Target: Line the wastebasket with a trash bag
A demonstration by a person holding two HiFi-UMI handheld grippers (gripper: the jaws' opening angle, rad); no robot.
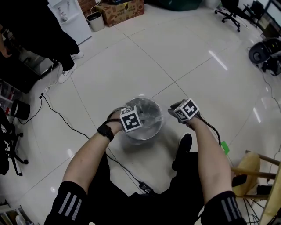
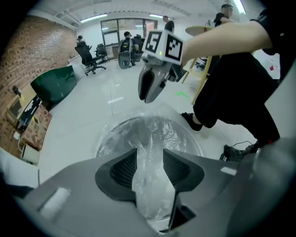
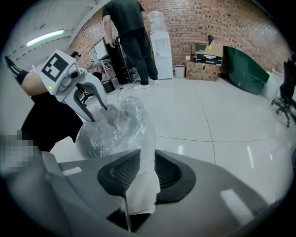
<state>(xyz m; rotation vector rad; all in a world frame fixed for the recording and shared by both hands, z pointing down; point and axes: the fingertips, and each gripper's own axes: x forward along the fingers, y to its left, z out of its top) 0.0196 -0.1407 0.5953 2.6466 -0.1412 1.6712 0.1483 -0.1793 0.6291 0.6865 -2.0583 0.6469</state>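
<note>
A round wastebasket (image 1: 152, 132) stands on the white floor between my arms, with a clear trash bag (image 1: 147, 112) bunched over its mouth. My left gripper (image 1: 131, 121) hangs over the basket's near left rim. In the left gripper view its jaws (image 2: 150, 162) stand apart, a loose strip of bag film (image 2: 150, 185) lying between them. My right gripper (image 1: 182, 112) is just right of the basket. In the right gripper view it (image 3: 143, 171) is shut on a fold of the bag (image 3: 115, 125), which it holds lifted and stretched. Each gripper shows in the other's view: the right (image 2: 150, 92), the left (image 3: 92, 106).
A black cable (image 1: 66, 125) crosses the floor at the left. My shoe (image 1: 183, 149) is close to the basket's right side. A wooden stool (image 1: 254, 169) stands at the right. A person (image 1: 44, 39), cardboard boxes (image 1: 118, 11) and office chairs (image 1: 230, 11) are farther off.
</note>
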